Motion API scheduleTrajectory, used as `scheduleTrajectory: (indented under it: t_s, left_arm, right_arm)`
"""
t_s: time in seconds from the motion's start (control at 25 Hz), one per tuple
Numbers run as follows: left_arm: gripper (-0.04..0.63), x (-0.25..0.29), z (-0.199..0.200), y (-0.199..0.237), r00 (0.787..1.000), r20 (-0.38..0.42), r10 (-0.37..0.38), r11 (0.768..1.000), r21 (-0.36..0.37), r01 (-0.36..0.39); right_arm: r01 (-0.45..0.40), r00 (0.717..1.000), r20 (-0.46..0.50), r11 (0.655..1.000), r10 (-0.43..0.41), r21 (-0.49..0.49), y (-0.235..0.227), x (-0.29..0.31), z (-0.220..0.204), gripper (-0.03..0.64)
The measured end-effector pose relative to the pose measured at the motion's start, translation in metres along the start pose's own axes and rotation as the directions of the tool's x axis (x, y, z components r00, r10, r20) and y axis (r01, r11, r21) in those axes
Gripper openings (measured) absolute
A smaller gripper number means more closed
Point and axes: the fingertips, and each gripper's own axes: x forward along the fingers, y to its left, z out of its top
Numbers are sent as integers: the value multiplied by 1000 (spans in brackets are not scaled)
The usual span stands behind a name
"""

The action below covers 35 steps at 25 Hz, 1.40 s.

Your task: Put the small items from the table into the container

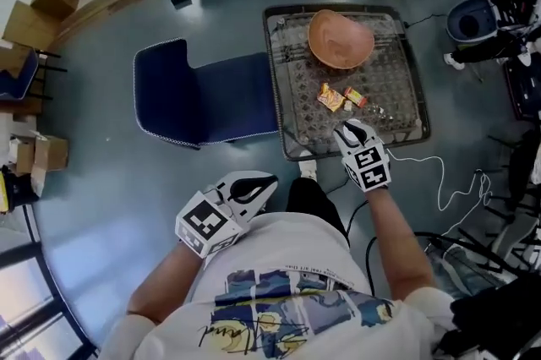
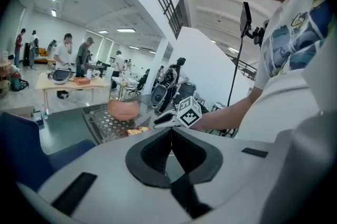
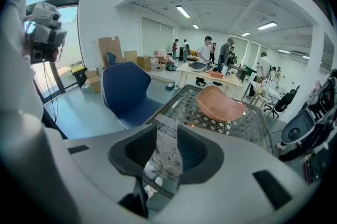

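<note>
**Fingers (image 3: pixel 138 150) spread on the right gripper (image 1: pixel 348 128), pressed together on the left gripper (image 1: pixel 269 181): no pick made yet**

Your right gripper sits over the near edge of the table (image 1: pixel 275 79), its jaws apart and empty. Through the gap, the right gripper view shows only the mesh top. Your left gripper hangs close to your body on the near left, well apart from the table. Its pads meet with nothing pinched between them.

The small items are still on the mesh. A yellow packet (image 1: pixel 330 97) and a red packet (image 1: pixel 356 97) lie side by side, just beyond your right gripper's tips. The container, an orange bowl (image 1: pixel 340 39), stands at the far end of the table and looks empty. A blue chair (image 1: pixel 203 96) stands to the left of the table, clear of your path.

By the look of it, you are on the approach to the first pick, so the task is barely started. Next, carry the right gripper a little farther and lower until one finger is on each side of a packet. The packets lie flat, so come down steeply and close on a raised, crinkled edge, not the flat face. Then lift clear of the mesh and carry the packet to the far bowl.
</note>
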Motion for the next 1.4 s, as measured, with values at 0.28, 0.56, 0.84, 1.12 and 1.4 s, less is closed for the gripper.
scheduleTrajectory:
  t_s: [0.28, 0.56, 0.84, 1.12, 1.4]
  left_arm:
    - [9, 59, 52, 39, 989, 2, 147, 989, -13, -147]
    - [9, 93, 75, 55, 971, -14, 238, 967, -91, -238]
    - [9, 109, 85, 66, 947, -20, 322, 936, -142, -321]
    - [9, 121, 95, 68, 937, -16, 348, 926, -153, -347]
    - [9, 129, 102, 68, 939, 5, 344, 927, -162, -338]
  right_arm:
    - [-140, 987, -91, 989, 135, -56, -68, 95, -23, 117]
    - [-234, 949, -228, 971, 219, -43, -100, 152, -65, 117]
    - [-339, 914, -281, 932, 294, -127, -96, 168, -70, 79]
    - [-400, 903, -225, 906, 365, -140, -89, 154, -49, 38]
    - [-450, 892, -137, 875, 430, -180, -79, 121, 2, 34]
